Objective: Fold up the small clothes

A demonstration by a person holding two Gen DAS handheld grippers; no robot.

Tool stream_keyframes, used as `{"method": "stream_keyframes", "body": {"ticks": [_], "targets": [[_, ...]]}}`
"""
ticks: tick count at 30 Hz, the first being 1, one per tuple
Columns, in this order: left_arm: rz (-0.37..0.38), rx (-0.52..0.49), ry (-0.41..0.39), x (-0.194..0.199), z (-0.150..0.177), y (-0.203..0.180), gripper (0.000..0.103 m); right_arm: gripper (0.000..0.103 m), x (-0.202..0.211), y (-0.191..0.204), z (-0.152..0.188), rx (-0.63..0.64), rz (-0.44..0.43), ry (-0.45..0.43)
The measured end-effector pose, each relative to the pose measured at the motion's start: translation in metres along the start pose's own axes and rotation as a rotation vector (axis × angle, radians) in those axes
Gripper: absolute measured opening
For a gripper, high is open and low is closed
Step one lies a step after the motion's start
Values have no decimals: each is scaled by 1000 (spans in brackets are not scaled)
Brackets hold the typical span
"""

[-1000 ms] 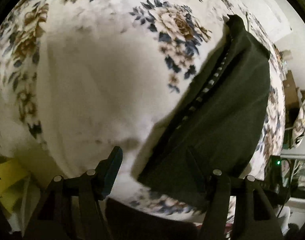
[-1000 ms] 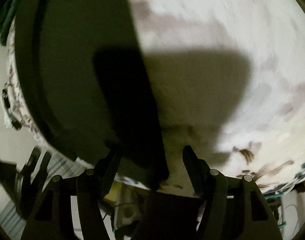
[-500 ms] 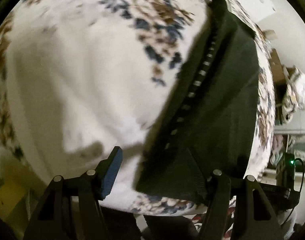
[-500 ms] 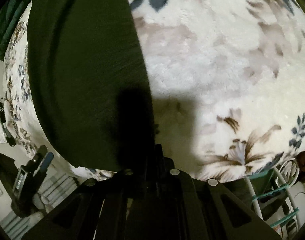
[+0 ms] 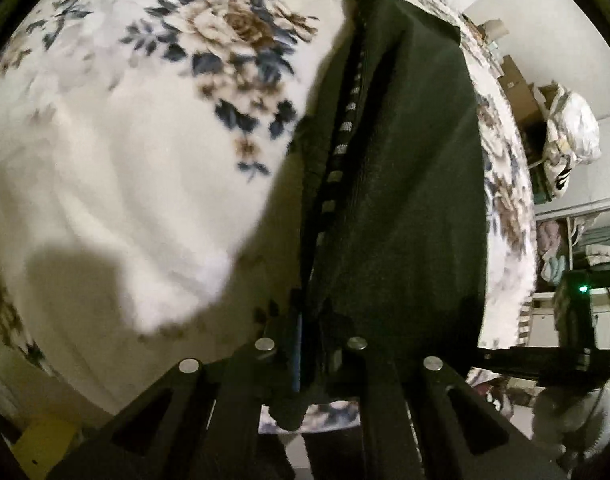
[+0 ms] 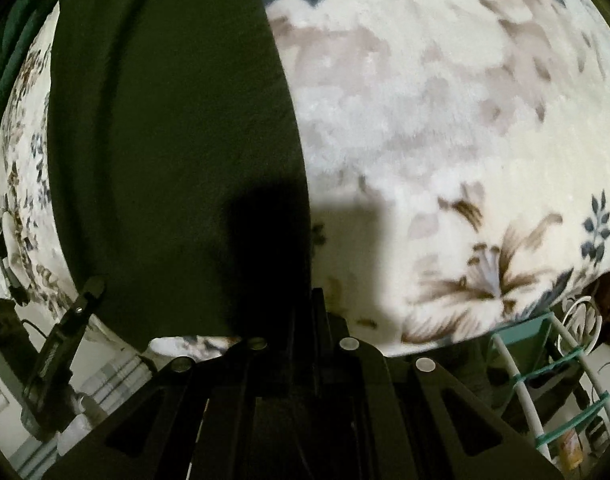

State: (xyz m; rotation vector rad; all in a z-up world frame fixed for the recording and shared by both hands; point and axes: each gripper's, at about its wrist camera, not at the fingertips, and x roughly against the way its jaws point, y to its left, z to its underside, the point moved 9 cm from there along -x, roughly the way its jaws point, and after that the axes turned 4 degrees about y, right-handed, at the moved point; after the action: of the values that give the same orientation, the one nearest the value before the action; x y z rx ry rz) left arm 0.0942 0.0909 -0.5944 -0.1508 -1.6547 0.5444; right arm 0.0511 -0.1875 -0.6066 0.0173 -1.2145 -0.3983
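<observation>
A dark green garment (image 5: 405, 200) lies on a white floral blanket (image 5: 125, 160), with a band of pale marks running along its left edge. My left gripper (image 5: 305, 320) has its jaws closing, and its fingers meet on the near left corner of the garment. In the right wrist view the same garment (image 6: 165, 140) fills the left half of the picture, over the blanket (image 6: 445, 120). My right gripper (image 6: 311, 304) is shut on the garment's near right corner, which lies in its own shadow.
The bed's edge runs just below both grippers. A white bag (image 5: 569, 120) and shelves stand beyond the bed at the right. A dark device with a green light (image 5: 573, 312) sits at the lower right. A white rack with teal bands (image 6: 545, 360) stands beside the bed. Another dark green cloth (image 6: 9, 40) lies at the far left.
Both grippers went from open to shut on the garment's near corners, the right one first. The left gripper slid right to the banded edge, and the right gripper rose off the blanket.
</observation>
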Motion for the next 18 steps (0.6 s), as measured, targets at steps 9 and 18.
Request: {"method": "stream_keyframes", "body": {"ticks": [9,18], "targets": [[19,30,124,-15,6,29,23,19,-36,8,-8,-9,2,82],[94,-16,-27,28,-80,-6,65,68,15,19,-29,-50,-159,-3]]}}
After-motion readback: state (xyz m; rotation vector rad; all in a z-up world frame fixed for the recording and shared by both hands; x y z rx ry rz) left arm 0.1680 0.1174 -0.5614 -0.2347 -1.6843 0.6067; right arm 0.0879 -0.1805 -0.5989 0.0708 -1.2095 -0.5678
